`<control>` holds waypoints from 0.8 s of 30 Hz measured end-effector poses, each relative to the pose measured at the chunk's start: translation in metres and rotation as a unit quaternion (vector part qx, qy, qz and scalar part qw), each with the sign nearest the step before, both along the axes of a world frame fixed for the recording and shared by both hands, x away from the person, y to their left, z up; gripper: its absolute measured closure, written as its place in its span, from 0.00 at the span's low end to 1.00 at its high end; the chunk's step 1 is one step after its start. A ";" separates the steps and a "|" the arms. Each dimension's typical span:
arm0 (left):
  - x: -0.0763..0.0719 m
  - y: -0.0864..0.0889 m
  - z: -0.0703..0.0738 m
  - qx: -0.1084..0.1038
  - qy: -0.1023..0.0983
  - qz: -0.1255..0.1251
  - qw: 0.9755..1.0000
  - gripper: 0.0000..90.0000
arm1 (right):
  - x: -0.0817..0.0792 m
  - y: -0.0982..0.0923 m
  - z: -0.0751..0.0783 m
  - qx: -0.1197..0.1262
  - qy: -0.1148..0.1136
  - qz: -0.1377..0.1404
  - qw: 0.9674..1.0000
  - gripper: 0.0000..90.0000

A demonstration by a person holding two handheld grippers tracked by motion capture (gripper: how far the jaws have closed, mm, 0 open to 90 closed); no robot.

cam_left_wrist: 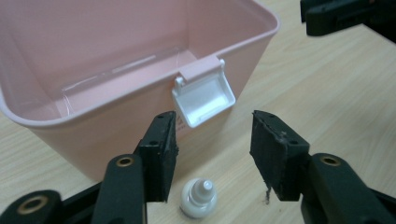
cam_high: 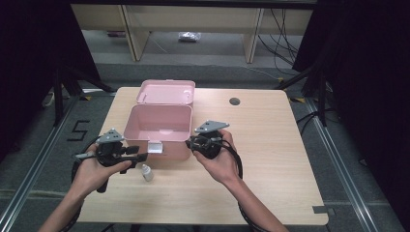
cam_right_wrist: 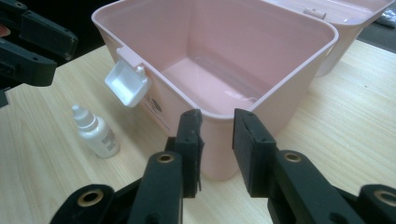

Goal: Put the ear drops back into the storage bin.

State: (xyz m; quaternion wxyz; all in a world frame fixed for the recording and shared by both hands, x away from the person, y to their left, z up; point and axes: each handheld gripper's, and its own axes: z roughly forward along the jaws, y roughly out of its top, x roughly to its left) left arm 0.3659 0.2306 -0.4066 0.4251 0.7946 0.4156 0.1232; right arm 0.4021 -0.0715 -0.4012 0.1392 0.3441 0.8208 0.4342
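Observation:
An open pink plastic box [cam_high: 157, 126] stands on the wooden table, its lid [cam_high: 166, 92] folded back behind it and a white latch [cam_left_wrist: 203, 95] hanging on its front wall. The inside looks bare. A small white dropper bottle [cam_high: 146, 172] stands on the table just in front of the box. My left gripper [cam_left_wrist: 215, 116] is open above the bottle [cam_left_wrist: 198, 198], which sits low between the two jaws, untouched. My right gripper [cam_right_wrist: 218, 116] is open by a narrow gap, right in front of the box's near right corner [cam_right_wrist: 219, 140], holding nothing.
The table [cam_high: 270, 145] has a dark cable hole [cam_high: 234, 101] at the back. Bare wood stretches to the right of the box. Black stands and cables sit on the floor around the table. The other gripper [cam_right_wrist: 32, 42] shows at the top left of the right gripper view.

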 end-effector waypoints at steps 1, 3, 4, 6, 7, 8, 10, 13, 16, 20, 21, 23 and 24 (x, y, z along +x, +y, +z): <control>0.001 0.000 0.000 0.009 0.007 -0.008 1.000 0.58 | 0.001 0.000 0.000 0.001 -0.007 0.003 1.000 0.81; 0.003 -0.002 0.000 0.023 0.025 -0.016 0.999 0.60 | 0.002 -0.001 0.001 0.004 0.003 0.002 1.000 0.81; 0.004 -0.002 -0.001 0.031 0.030 -0.020 0.999 0.61 | 0.002 -0.001 0.002 -0.005 0.003 0.000 1.000 0.81; 0.007 -0.004 -0.001 0.058 0.053 -0.028 0.996 0.63 | 0.002 -0.001 0.002 -0.008 0.002 0.003 1.000 0.81; 0.009 -0.005 -0.001 0.067 0.064 -0.029 0.995 0.63 | 0.002 -0.001 0.003 -0.009 0.001 0.003 1.000 0.81; 0.010 -0.007 0.000 0.079 0.076 -0.032 0.993 0.64 | 0.002 -0.001 0.002 -0.006 0.003 0.005 1.000 0.81; 0.012 -0.009 -0.002 0.087 0.091 -0.036 0.991 0.64 | 0.001 -0.001 0.002 -0.009 0.005 0.003 1.000 0.81; 0.017 -0.011 -0.005 0.109 0.106 -0.047 0.987 0.64 | 0.000 0.001 0.001 -0.006 0.013 0.003 1.000 0.81; 0.020 -0.013 -0.008 0.124 0.124 -0.050 0.983 0.65 | 0.000 0.001 0.001 -0.011 0.007 0.008 1.000 0.81; 0.023 -0.018 -0.011 0.146 0.141 -0.060 0.977 0.66 | 0.000 0.002 -0.001 -0.005 0.013 0.012 1.000 0.82; 0.024 -0.019 -0.011 0.147 0.146 -0.061 0.976 0.67 | 0.001 0.001 0.000 -0.014 0.006 0.010 1.000 0.82; 0.025 -0.023 -0.014 0.151 0.152 -0.060 0.975 0.67 | 0.001 0.002 -0.001 -0.006 0.010 0.010 1.000 0.82; 0.026 -0.024 -0.015 0.153 0.154 -0.062 0.974 0.68 | 0.000 0.003 -0.001 -0.006 0.014 0.009 1.000 0.82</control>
